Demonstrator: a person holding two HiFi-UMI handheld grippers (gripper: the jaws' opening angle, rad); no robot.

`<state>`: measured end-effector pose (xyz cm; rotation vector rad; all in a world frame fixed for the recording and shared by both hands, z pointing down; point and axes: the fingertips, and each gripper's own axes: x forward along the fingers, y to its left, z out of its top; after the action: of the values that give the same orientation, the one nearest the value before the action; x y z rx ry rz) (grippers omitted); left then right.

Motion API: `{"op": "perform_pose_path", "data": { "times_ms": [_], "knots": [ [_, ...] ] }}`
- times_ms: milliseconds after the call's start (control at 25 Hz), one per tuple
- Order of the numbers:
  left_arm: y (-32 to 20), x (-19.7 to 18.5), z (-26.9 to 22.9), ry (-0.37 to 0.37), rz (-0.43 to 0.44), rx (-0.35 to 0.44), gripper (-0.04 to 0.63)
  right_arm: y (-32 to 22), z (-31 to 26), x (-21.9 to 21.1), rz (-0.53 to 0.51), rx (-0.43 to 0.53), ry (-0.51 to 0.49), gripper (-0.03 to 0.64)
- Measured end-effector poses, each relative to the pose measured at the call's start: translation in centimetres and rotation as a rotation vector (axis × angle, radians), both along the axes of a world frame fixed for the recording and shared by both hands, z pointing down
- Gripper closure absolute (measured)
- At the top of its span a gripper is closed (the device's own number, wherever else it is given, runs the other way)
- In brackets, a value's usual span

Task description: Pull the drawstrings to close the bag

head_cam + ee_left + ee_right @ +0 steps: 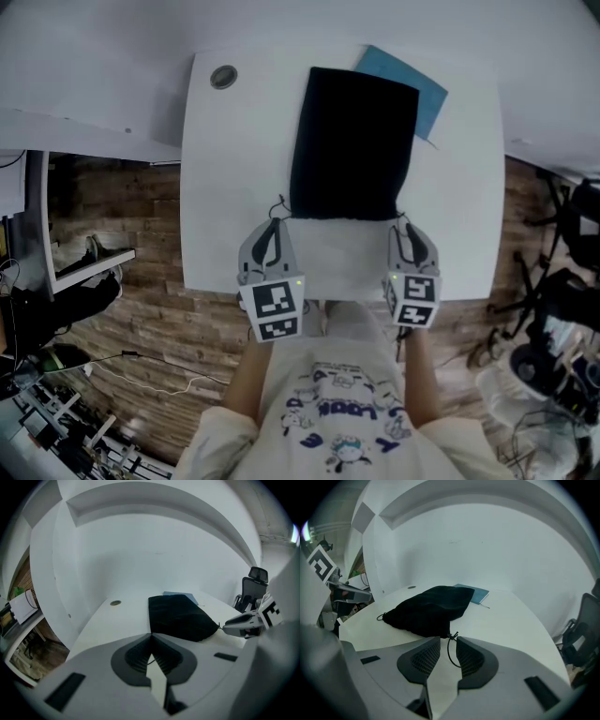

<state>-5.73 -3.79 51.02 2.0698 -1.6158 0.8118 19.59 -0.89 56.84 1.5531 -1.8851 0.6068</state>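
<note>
A black bag [352, 145] is lying flat in the middle of the white table [234, 187], with its mouth end facing the person and its far right corner resting on a blue notebook [422, 89]. A round cable hole [223, 77] is sitting near the table's far left corner, well apart from the bag. The left claw [274, 223] is pointing down at the bag's near left corner, where the left drawstring [278, 206] is curling out onto the table. Its jaws are clenched tight with the tips meeting. A thin dark line is showing in the gap behind the tips, but whether that is the cord cannot be told. The right claw [409, 225] is hanging at the bag's near right corner with its jaws standing apart, released. The right drawstring [451, 651] is looping out from that corner and lying between the two pads, which are not pressing on it. The two claws are sitting side by side at the table's near edge, one at each end of the bag's mouth.
</note>
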Motion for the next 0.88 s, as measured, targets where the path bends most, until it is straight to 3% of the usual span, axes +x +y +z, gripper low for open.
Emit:
{"op": "perform_pose_path", "data": {
  "times_ms": [600, 880],
  "knots": [
    [-0.3, -1.6, 3.8, 0.018, 0.079, -0.153, 0.597, 0.3, 2.3, 0.4, 0.028, -0.085, -0.025, 0.532],
    [-0.6, -1.8, 4.8, 0.027, 0.12, -0.192, 0.591, 0.6, 2.2, -0.2, 0.023, -0.088, -0.064, 0.609]
  ]
}}
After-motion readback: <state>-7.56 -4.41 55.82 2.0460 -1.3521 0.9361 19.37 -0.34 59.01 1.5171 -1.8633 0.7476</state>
